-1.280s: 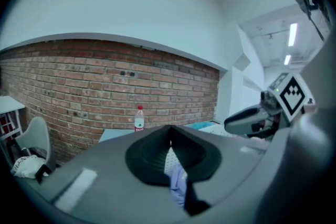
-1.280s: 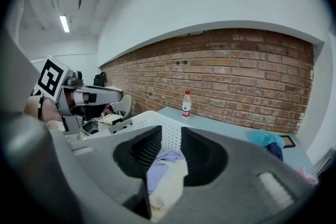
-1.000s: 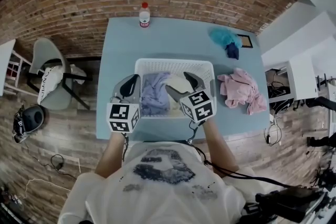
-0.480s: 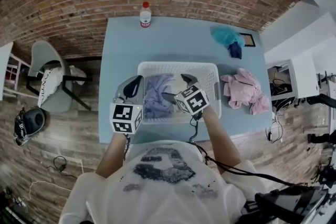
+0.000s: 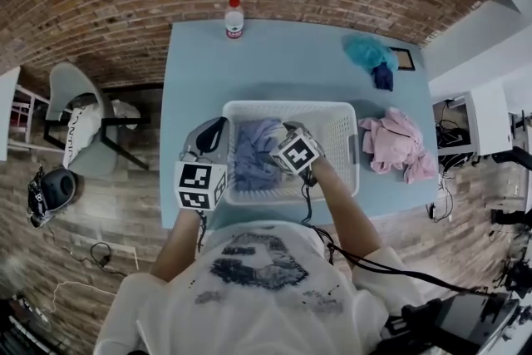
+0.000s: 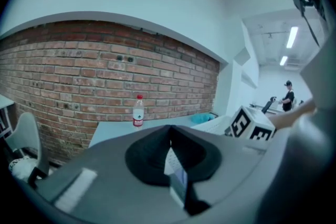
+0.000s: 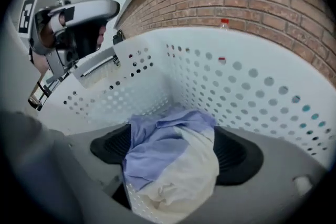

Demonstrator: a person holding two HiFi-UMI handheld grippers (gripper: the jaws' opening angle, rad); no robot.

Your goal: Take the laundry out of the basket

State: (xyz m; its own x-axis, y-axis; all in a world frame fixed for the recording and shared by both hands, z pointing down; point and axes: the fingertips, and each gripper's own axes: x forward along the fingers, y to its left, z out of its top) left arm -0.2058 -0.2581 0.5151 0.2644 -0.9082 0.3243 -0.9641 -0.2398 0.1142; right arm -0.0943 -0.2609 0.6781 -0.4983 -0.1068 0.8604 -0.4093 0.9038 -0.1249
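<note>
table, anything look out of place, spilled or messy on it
Nothing spilled or damaged. The bottle stands upright at the far edge and the basket sits square. Only the pink heap and a teal heap lie crumpled on the right side.

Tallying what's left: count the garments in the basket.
2 visible: a lavender garment and a cream garment bunched against it, both on the basket floor between the right gripper's open jaws. More may be hidden underneath.
</note>
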